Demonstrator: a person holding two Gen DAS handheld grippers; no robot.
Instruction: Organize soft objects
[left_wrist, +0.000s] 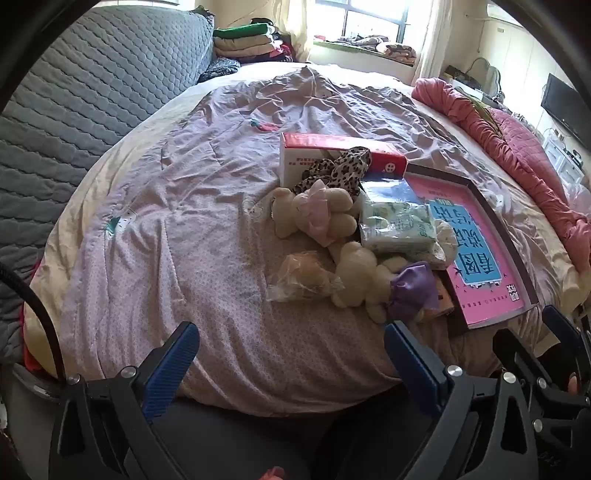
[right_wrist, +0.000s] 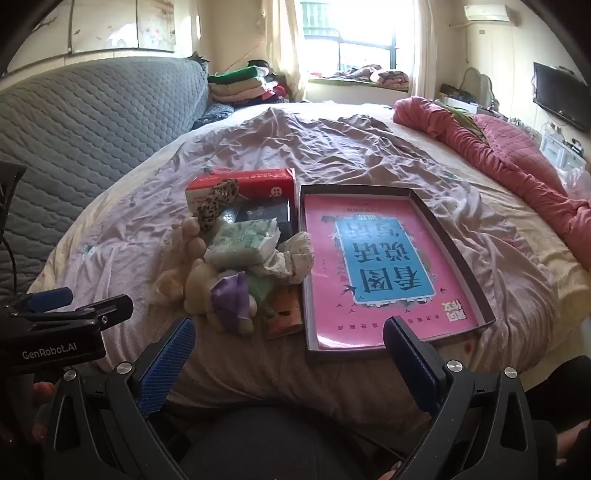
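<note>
Now, both grippers' fingers wide open, empty

Wrinkled matt cotton bedsheet; fuzzy plush bears; glossy, probably plastic, tissue pack.

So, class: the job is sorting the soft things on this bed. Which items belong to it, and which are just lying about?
Job:
plush bears
leopard scarf
tissue pack
bagged toy

Lying about:
red box
pink tray
pink blanket
folded clothes
</note>
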